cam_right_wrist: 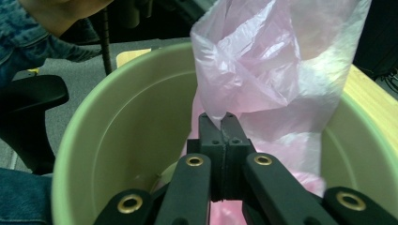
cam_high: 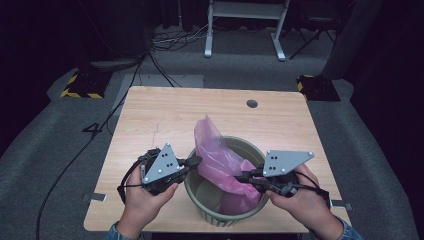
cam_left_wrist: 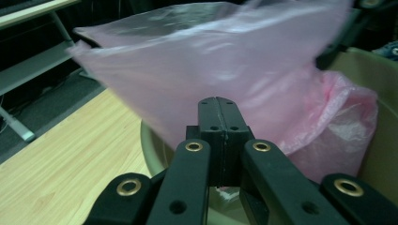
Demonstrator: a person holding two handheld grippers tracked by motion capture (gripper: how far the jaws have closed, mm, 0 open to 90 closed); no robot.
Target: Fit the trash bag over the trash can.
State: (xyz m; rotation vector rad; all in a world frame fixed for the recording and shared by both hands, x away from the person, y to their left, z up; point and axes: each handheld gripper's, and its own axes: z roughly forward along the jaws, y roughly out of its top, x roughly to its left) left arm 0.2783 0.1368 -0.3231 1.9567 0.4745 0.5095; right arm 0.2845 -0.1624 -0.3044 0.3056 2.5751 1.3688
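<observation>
A pale green bin (cam_high: 220, 219) stands near the front edge of the wooden table (cam_high: 160, 115). A thin pink plastic bag (cam_high: 220, 155) sits in it and rises above the rim at the left. My left gripper (cam_high: 197, 161) reaches the bag's left side at the rim. In the left gripper view its jaws (cam_left_wrist: 218, 105) are pressed together, and the pink bag (cam_left_wrist: 211, 56) narrows down to them beside the bin (cam_left_wrist: 375, 70). My right gripper (cam_high: 244, 176) is over the bin's right side. Its tips (cam_right_wrist: 219, 123) pinch a point of the pink bag (cam_right_wrist: 263, 61) above the bin (cam_right_wrist: 117, 126).
A round cable hole (cam_high: 252, 103) sits near the table's far edge. Beyond the table are floor cables (cam_high: 170, 40), a white desk frame (cam_high: 245, 30) and yellow-black striped feet (cam_high: 80, 87). A black chair arm (cam_right_wrist: 28, 103) shows beside the bin in the right gripper view.
</observation>
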